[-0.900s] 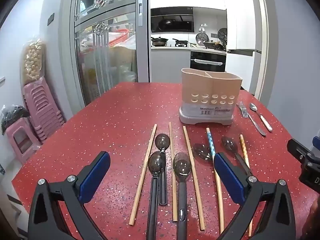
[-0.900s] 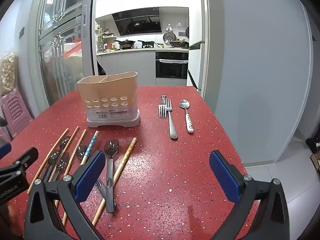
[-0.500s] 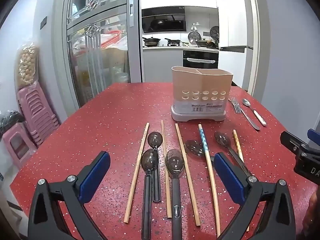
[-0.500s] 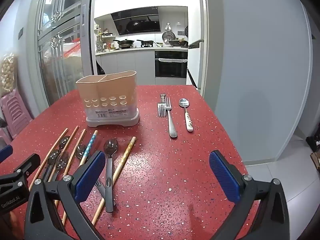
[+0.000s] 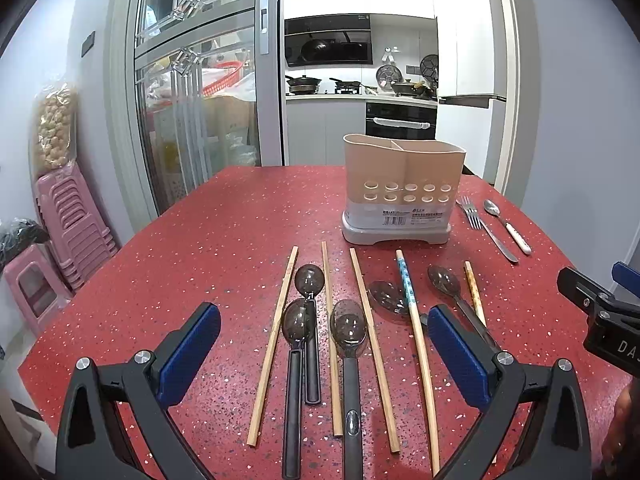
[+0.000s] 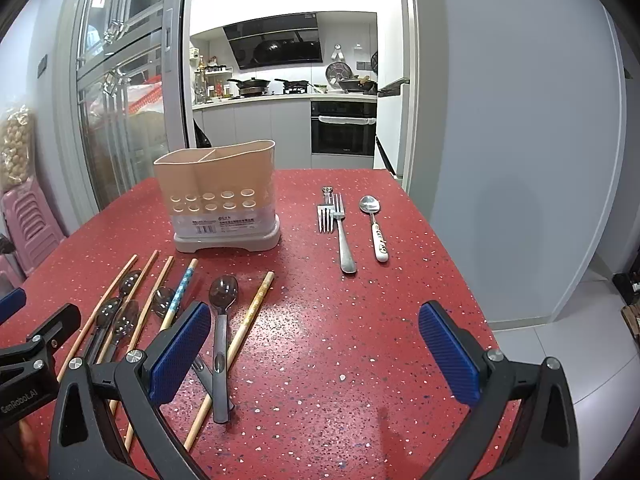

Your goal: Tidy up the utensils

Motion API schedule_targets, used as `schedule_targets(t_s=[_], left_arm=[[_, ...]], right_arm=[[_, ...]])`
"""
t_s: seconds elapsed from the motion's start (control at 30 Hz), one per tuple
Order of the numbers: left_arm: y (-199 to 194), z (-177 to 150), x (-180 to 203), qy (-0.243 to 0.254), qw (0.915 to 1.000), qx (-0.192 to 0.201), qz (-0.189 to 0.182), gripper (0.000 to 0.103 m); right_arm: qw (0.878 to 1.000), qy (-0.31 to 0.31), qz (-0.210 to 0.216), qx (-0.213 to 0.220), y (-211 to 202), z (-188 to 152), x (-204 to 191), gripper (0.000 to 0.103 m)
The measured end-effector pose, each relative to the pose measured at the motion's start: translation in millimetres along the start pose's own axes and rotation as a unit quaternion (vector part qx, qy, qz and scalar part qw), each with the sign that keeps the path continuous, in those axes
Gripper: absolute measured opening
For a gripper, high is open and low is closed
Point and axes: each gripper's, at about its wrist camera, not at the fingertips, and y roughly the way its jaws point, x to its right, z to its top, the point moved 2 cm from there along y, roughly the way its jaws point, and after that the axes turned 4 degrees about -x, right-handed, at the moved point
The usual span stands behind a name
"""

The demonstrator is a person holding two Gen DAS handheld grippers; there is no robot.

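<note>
Two compartments stand open in the beige holder (image 5: 402,184), which sits upright toward the far middle of the red table (image 5: 200,264); nothing is in it yet, so the sorting, by my reading, has not begun. Utensils lie flat in two groups: wooden chopsticks (image 5: 274,344) and dark plastic spoons (image 5: 347,332) in a loose row in front of the holder, handles toward the near edge, with a blue-patterned chopstick (image 5: 406,280) lying across the edge of one spoon bowl (image 5: 386,298); two metal forks (image 6: 338,220) and a white-handled spoon (image 6: 374,224) rest to the holder's right, well apart from the row.

The left gripper (image 5: 324,356) hovers above the row, fingers spread fully, nothing between them; the right gripper (image 6: 316,352) hovers over bare table beside the row, fingers likewise spread and empty.

Recommended procedure, as a judgement:
- Pick one kind at a time; assign chopsticks to one compartment, spoons and forks to the other.
- Start with an outer chopstick, since it lies clear of its neighbours; two spoon handles lie touching and risk being dragged together.
- Grip across the shaft near the middle; a thin stick flat on a hard top may roll or slip from the pads.
- Tilt the piece upright before lowering; the holder looks light and could tip if its rim is struck.
</note>
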Motion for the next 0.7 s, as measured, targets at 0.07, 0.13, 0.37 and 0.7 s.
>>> schedule_targets(t_s=[0.07,0.13,0.37,0.7], left_arm=[[-1.1,0.4,-0.8,-0.001,1.0,0.001,0.0,0.103],[-2.2,0.9,-1.3,-0.001,1.0,0.002,-0.002,0.103],[-5.8,2.5,-1.3,-0.001,1.0,0.007,-0.006,0.103],[-8.2,4.8,-1.9,-0.005,0.9998,0.013,-0.016,0.103]], right_arm=[[1.0,0.001,0.0,0.0,0.1,0.3,-0.7,0.103],[1.0,0.002,0.0,0.002,-0.8,0.4,-0.7,0.103],[1.0,0.003,0.002,0.004,-3.1,0.2,0.8,0.103],[1.0,0.002,0.004,0.013,-9.7,0.5,1.9,0.103]])
